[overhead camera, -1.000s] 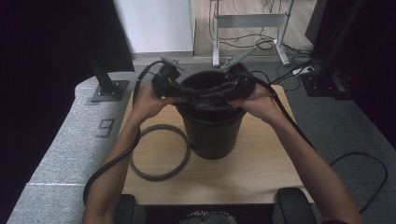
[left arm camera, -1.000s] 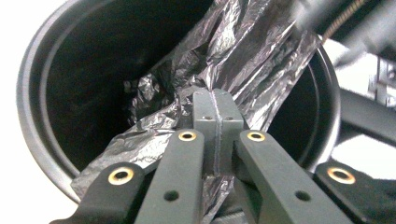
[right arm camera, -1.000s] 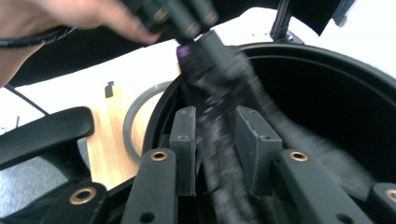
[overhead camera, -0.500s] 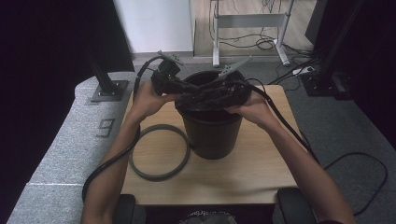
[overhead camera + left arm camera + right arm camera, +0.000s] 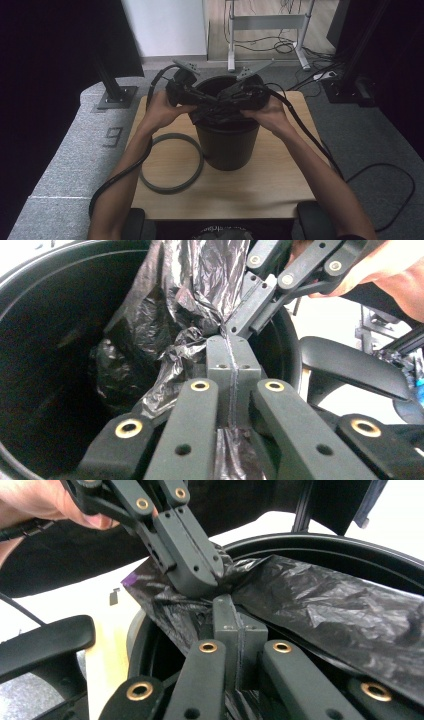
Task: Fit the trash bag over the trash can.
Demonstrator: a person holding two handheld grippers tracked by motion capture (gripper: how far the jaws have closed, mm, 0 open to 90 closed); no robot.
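Your forearms come in from six o'clock and converge. Your left gripper (image 5: 207, 102) and right gripper (image 5: 227, 97) meet tip to tip, both clamped tight; the right one's jaws have just been closing.

A crumpled black plastic bag (image 5: 200, 295) is bunched over the mouth of a round black bin (image 5: 227, 145), partly hanging inside it. The bin stands upright on the table, a grey ring (image 5: 171, 162) lying just beside it.
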